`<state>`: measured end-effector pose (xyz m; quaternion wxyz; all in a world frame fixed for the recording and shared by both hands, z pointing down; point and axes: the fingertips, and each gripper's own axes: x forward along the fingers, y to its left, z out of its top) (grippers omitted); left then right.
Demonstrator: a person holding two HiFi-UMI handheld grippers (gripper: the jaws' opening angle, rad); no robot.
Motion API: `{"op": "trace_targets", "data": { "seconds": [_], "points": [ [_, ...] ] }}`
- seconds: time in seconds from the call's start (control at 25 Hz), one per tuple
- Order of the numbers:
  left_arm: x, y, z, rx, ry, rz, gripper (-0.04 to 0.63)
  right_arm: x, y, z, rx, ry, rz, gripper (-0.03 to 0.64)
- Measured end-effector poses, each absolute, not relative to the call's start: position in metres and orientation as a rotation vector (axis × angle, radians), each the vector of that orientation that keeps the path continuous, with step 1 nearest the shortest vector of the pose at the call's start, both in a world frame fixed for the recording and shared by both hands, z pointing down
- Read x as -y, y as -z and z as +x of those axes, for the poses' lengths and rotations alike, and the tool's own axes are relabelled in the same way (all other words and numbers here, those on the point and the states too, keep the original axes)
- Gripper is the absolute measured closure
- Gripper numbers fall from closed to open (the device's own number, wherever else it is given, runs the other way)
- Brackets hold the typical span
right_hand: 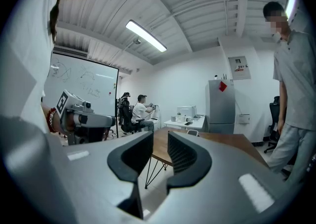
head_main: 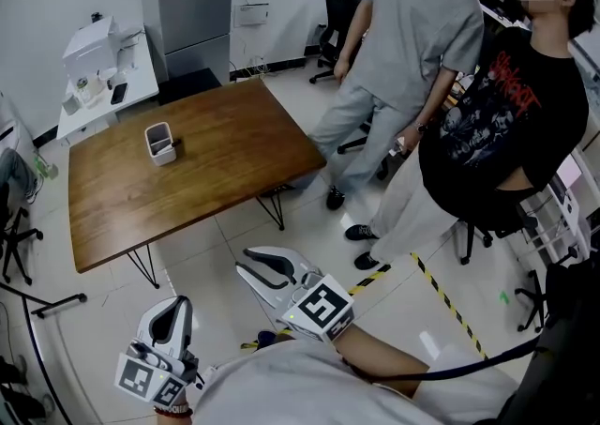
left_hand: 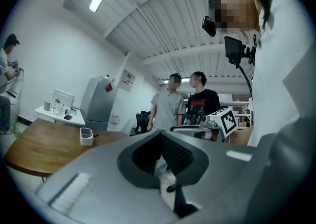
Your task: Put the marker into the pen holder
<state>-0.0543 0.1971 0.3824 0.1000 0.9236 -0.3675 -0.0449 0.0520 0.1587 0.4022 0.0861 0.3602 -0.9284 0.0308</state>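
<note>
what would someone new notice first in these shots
Probably the two onlookers at the right of the head view, a person in grey and a person in a black printed T-shirt. Next, the wooden table bearing a white pen holder with a dark marker lying beside it. Both grippers sit low, far from it: left gripper shut, right gripper open, both empty.

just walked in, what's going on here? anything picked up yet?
Nothing is picked up yet. A person holds a gripper in each hand and stands back from the wooden table. The left gripper is shut and empty; the right gripper is open and empty. The white pen holder stands on the table, with the dark marker lying beside it, not in it. Two bystanders stand off to the right.
</note>
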Motion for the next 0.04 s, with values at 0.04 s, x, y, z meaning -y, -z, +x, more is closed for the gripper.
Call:
{"op": "trace_targets", "data": {
  "seconds": [0.04],
  "points": [
    [-0.1961,-0.3811,-0.0543,1.088,0.135,2.732,0.603,-0.158,-0.4014,0.053,2.768,-0.092,1.076,0.552]
  ]
}}
